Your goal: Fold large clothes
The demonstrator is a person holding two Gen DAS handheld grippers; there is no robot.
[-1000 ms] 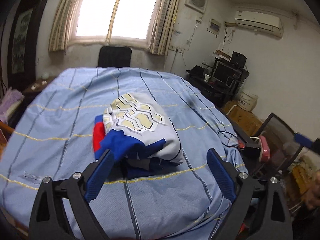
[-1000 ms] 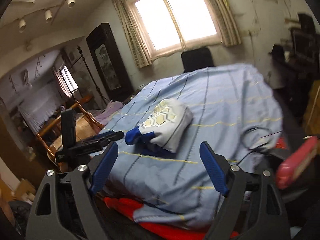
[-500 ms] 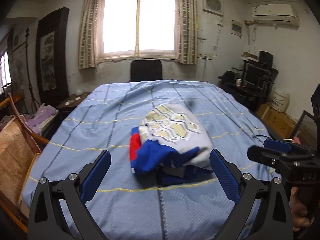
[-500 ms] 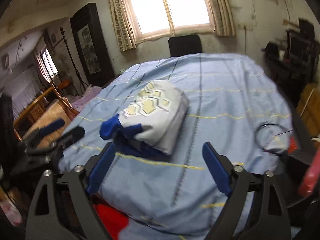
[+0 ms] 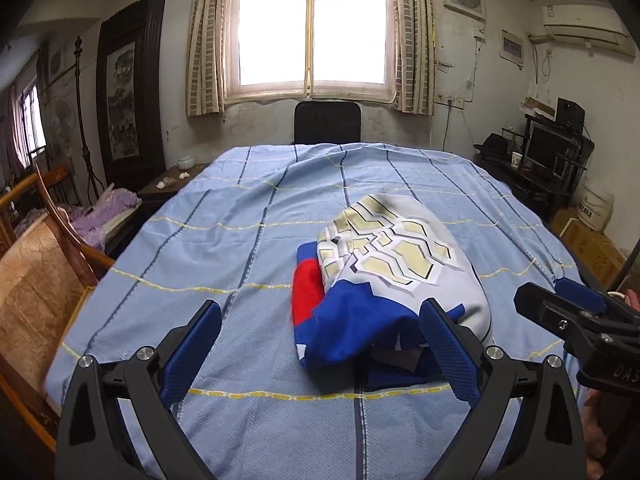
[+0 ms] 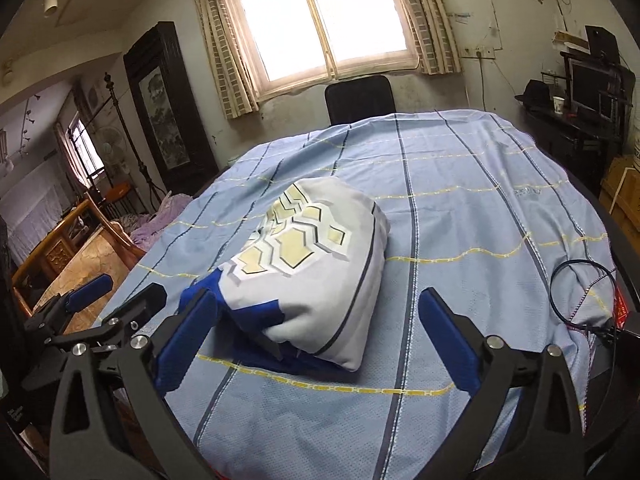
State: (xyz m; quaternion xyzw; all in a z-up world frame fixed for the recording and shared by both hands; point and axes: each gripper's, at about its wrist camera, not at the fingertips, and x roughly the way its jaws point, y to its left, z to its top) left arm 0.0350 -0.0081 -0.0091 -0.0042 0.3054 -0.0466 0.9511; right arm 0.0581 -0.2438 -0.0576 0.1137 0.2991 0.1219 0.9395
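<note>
The blue-padded fingers (image 5: pixel 192 344) of the left gripper (image 5: pixel 320 352) are spread wide apart and hold nothing. They hang just above the near edge of a bed covered by a light blue sheet (image 5: pixel 224 264) with dark blue stripes and thin yellow lines. The fingers (image 6: pixel 188 340) of the right gripper (image 6: pixel 316 340) are also wide apart and empty, hovering over the same near edge.

Just beyond both pairs of fingers, a folded garment (image 5: pixel 384 280) lies in a compact bundle on the sheet, near the middle of the bed. Its top is pale grey with a cream honeycomb print, the near side is bright blue, and a red strip shows along its left edge. In the right wrist view the same bundle (image 6: pixel 316 264) sits between the two fingers, apart from them.

The right gripper shows at the right edge of the left wrist view, and the left gripper at the left edge of the right wrist view.

A black cable (image 6: pixel 580 292) loops on the sheet to the right. Behind the bed stand a black chair (image 5: pixel 327 122) and a bright curtained window (image 5: pixel 312 28). A wooden chair (image 5: pixel 36 264) stands on the left, and a dark desk with a monitor (image 5: pixel 548 152) on the right.
</note>
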